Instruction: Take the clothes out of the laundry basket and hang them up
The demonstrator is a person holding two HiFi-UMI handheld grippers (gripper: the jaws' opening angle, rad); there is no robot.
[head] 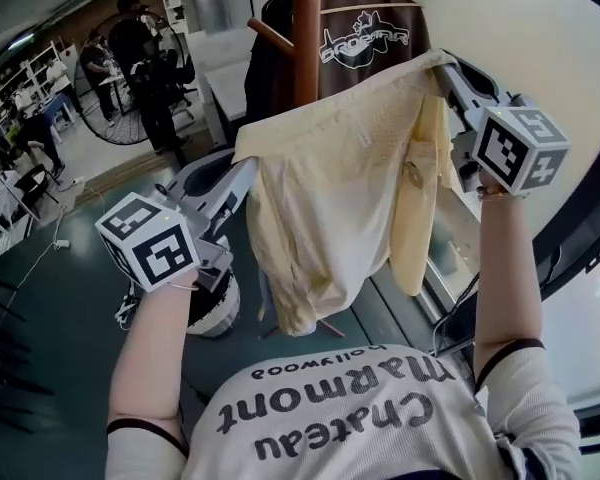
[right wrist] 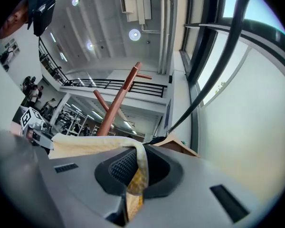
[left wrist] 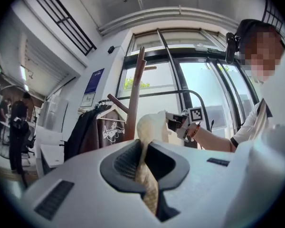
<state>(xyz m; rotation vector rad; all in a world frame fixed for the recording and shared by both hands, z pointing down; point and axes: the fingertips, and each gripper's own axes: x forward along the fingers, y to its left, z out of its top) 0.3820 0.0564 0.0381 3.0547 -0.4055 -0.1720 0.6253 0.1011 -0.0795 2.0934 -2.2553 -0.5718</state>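
Pinching the yellow shirt (head: 330, 178) at opposite ends, left gripper (left wrist: 145, 164) and right gripper (right wrist: 133, 169) hold it spread before the coat stand (head: 305, 38), likely for hanging.

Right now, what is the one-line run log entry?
left gripper: shut on pale yellow fabric shirt | right gripper: shut on same shirt | shirt: spread before brown wooden coat stand | hung: not yet

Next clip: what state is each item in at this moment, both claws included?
Yellow shirt: held up, spread out, not yet hung.
Left claw: shut on the shirt.
Right claw: shut on the shirt.
Coat rack: upright.
Brown jacket: hung on the rack.
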